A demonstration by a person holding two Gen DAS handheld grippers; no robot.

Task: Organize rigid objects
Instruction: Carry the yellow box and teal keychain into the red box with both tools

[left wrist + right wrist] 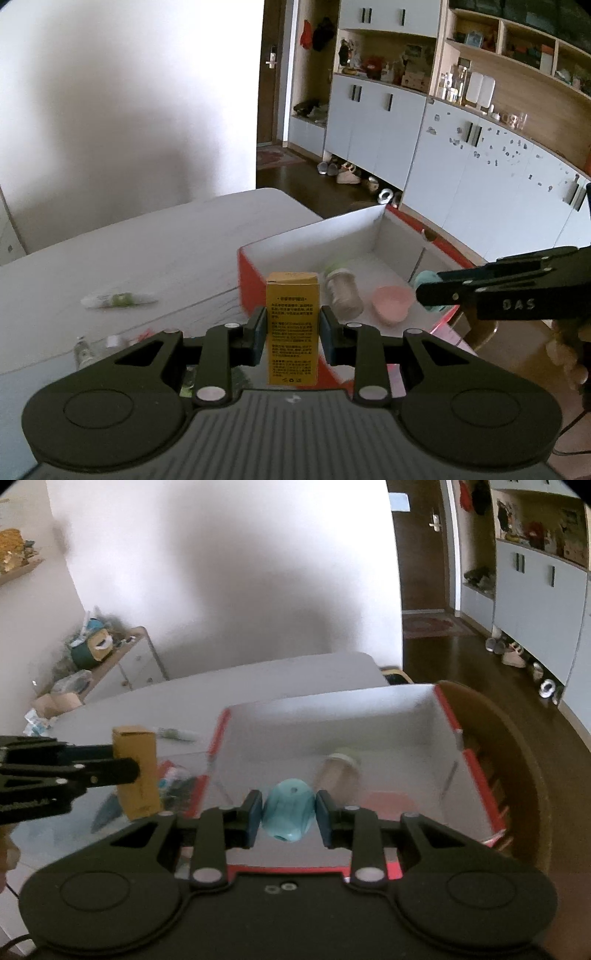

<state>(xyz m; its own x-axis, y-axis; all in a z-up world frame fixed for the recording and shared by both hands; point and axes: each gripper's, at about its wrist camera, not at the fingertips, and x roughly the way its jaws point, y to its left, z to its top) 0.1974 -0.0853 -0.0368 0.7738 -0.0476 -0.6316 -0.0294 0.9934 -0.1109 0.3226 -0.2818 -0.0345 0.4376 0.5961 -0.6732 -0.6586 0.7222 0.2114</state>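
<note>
My left gripper (293, 334) is shut on an upright yellow carton (292, 325), held above the table just left of a red box with a white inside (332, 236). The carton also shows in the right wrist view (137, 771). My right gripper (289, 818) is shut on a teal egg-shaped object (289, 814) over the box's near edge; it shows in the left wrist view (424, 286) at the right. In the box (448, 716) lie a clear jar with a pale green lid (341, 291) and a pink heart-shaped dish (391, 304).
A white-green tube (118, 299) and small bottles (83, 350) lie on the grey table (147, 251) to the left. A wooden chair (517, 760) stands behind the box. Cabinets and shelves (480, 155) line the far right wall.
</note>
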